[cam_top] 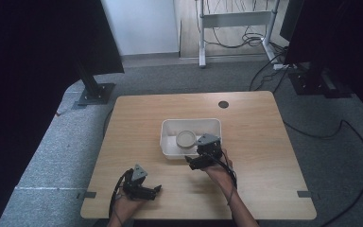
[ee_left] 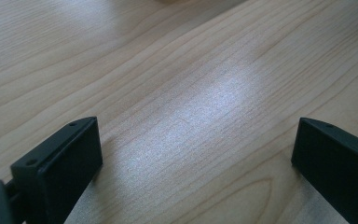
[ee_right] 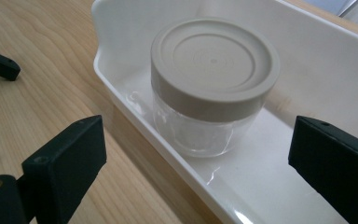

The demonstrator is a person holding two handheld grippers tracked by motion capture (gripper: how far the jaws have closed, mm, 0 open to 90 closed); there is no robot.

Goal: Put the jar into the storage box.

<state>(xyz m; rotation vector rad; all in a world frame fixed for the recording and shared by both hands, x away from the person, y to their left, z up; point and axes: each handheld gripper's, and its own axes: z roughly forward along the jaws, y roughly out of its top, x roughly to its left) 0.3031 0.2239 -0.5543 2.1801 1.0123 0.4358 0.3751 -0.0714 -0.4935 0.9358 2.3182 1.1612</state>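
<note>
A: What is taking up the room and the surface?

B: Grey carpet is running all round, with dark stands at ten and two o'clock and a white frame trailing cables at twelve. The wooden table [cam_top: 246,142] is sitting in the middle, bare apart from a round dark spot near its far edge.

A: And on it?

B: A white bin [cam_top: 168,142] is lying at the centre, long side toward the person. A clear jar [ee_right: 205,126] with a beige lid [ee_right: 214,60] is standing upright inside, against the near wall.

A: Why is the right gripper [cam_top: 203,158] sitting there?

B: It is hovering at the bin's five o'clock edge, jaws spread wide and holding nothing, with the jar lined up between them. I judge it is being readied to reach for the jar.

A: The left gripper [cam_top: 144,189]?

B: It is resting at seven o'clock on the table, well apart from the bin, jaws equally wide and empty over bare wood, probably just waiting.
</note>
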